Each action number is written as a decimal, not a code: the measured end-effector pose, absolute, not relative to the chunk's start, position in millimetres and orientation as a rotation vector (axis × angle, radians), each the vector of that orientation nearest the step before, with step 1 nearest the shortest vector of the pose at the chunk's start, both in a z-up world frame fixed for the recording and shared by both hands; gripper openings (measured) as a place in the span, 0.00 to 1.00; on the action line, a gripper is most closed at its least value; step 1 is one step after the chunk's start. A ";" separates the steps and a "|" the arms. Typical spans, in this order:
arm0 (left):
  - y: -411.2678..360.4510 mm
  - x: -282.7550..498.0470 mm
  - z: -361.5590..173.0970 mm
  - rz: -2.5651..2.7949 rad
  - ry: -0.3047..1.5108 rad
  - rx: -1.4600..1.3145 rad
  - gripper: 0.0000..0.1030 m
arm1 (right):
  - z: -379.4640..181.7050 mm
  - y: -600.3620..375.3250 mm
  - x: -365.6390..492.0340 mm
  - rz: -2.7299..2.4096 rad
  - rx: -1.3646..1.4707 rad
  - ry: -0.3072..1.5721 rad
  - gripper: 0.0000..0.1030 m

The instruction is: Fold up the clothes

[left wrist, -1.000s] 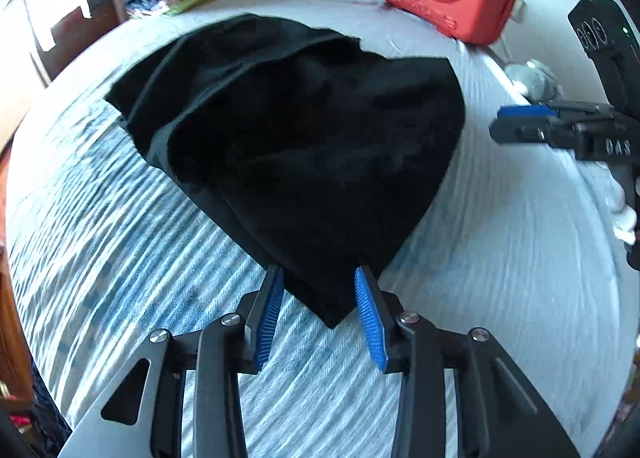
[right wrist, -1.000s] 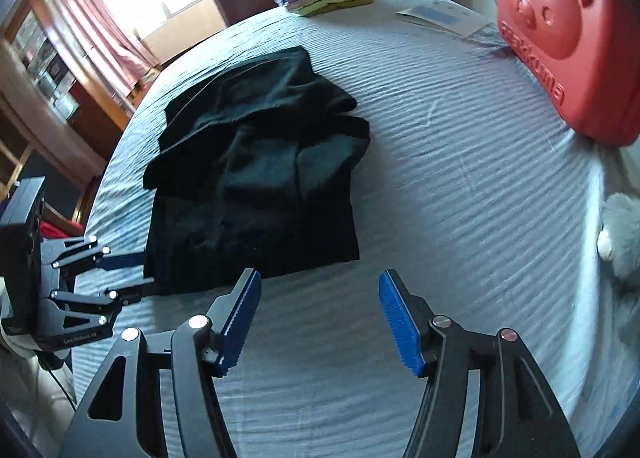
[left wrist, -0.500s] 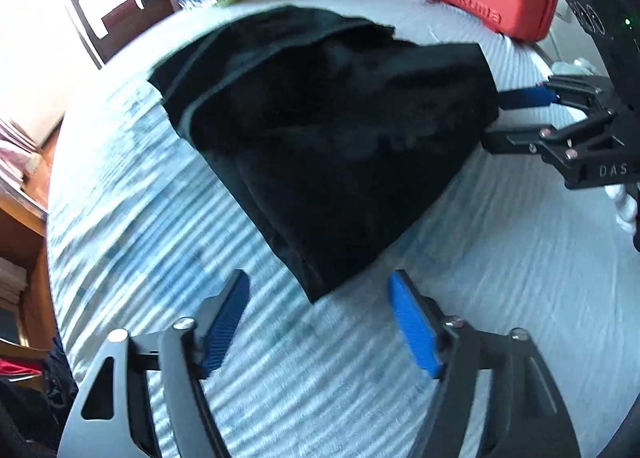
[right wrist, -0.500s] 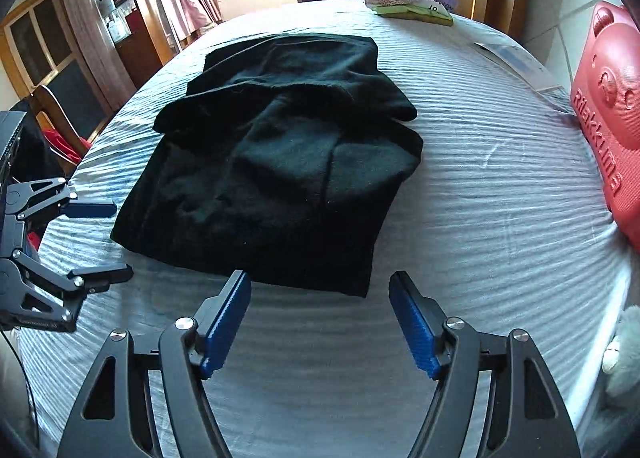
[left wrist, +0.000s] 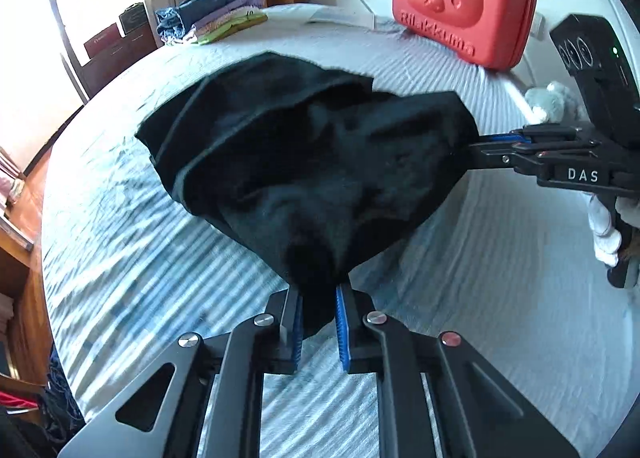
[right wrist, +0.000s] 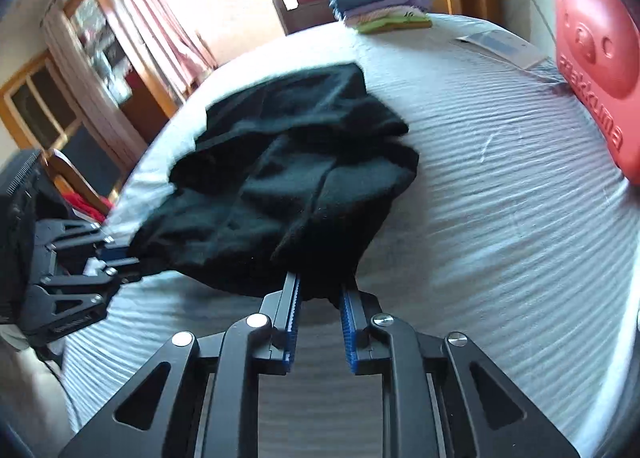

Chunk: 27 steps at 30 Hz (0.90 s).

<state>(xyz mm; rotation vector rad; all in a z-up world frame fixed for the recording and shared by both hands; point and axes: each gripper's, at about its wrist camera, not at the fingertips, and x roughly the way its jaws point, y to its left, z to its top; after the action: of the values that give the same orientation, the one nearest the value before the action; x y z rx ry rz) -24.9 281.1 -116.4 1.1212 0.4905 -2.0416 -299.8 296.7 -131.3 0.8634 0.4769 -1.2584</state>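
A black garment [left wrist: 304, 161] lies partly folded on the striped bed sheet [left wrist: 140, 258]; it also shows in the right wrist view [right wrist: 288, 193]. My left gripper [left wrist: 318, 298] is shut on the garment's near corner, which hangs between the blue pads. My right gripper [right wrist: 316, 294] is shut on the other near corner. Each gripper shows in the other's view: the right one [left wrist: 476, 145] at the garment's right edge, the left one [right wrist: 120, 262] at its left edge. Both corners are raised a little off the sheet.
A red bear-face case [left wrist: 460, 1] stands at the bed's far right, also in the right wrist view [right wrist: 596, 53]. A stack of folded clothes [left wrist: 212, 17] sits at the far edge. A grey plush toy [left wrist: 552, 101] and a paper [right wrist: 500, 45] lie near the case.
Both grippers were open half a second ago, short of the garment's near edge. Now both have closed on its two near corners and lifted them slightly.
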 end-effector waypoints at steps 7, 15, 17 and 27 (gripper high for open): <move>253.1 -7.6 -77.3 -2.146 0.577 1.047 0.11 | -73.0 264.4 -289.1 -1.305 0.812 0.408 0.12; 133.7 -1.2 -52.4 -2.265 0.740 0.960 0.11 | -34.6 158.9 -281.3 -1.387 0.784 0.356 0.11; 91.3 6.2 -51.7 -2.286 0.801 0.956 0.11 | -30.8 125.1 -280.1 -1.410 0.792 0.358 0.11; -39.7 -0.9 -142.1 -2.204 0.981 1.247 0.17 | -130.5 -29.2 -289.9 -1.479 1.108 0.459 0.12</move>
<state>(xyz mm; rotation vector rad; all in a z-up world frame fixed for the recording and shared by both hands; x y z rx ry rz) -0.9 -39.7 -142.1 1.2472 0.9808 -2.2035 -289.9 -29.2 -130.5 1.1081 0.4590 -1.4792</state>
